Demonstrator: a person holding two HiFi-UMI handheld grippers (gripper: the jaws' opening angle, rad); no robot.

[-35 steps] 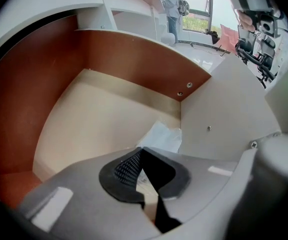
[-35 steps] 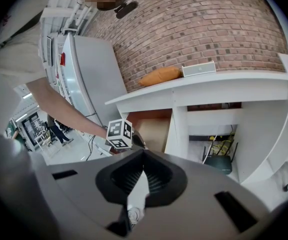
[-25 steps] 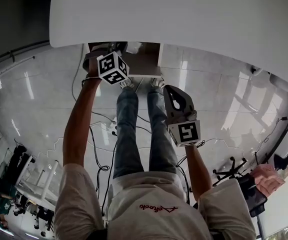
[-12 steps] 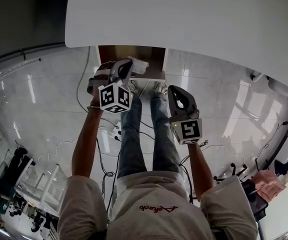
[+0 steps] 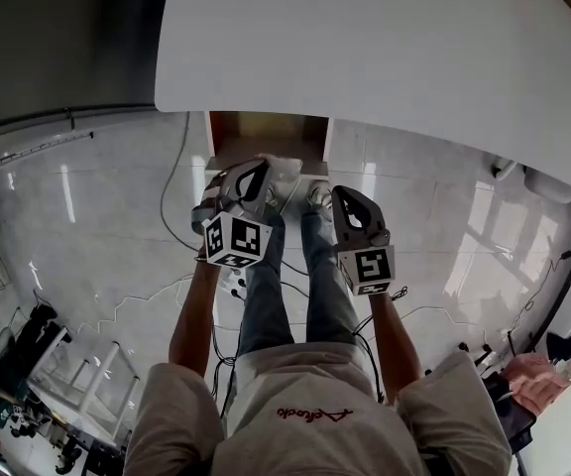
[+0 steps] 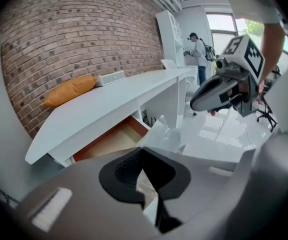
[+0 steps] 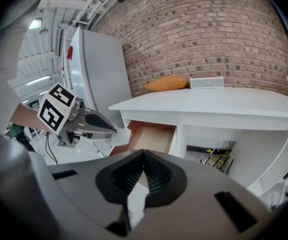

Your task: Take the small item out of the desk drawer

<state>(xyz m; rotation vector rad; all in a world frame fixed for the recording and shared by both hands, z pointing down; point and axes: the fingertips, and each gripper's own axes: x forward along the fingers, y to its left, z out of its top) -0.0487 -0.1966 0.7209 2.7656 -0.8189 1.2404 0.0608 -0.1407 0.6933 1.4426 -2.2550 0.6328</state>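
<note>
Head view: bench (image 5: 385, 38), open drawer (image 5: 266, 132) under its front edge. Left tongs (image 5: 259, 170) pinch a clear bag (image 6: 166, 134) just by the drawer front; it looks already out. Right tongs (image 5: 345, 196) pressed together, empty. Best: keep the pinch tight, clear the bench edge, don't snag the flimsy film.

Your counter (image 5: 385, 48) is plain white; its drawer (image 5: 266, 129) shows warm brown inside. Your left hand-held gripper (image 5: 263, 169) and right hand-held gripper (image 5: 344, 194) are grey with black ribbed pads (image 6: 124, 170), each bearing black-and-white square markers. The small item (image 6: 166, 134) is pale, translucent white. On the far side: red-brown brick wall (image 7: 209, 34), orange cushion (image 7: 166, 83). Your jeans (image 5: 266, 286) are blue.
</note>
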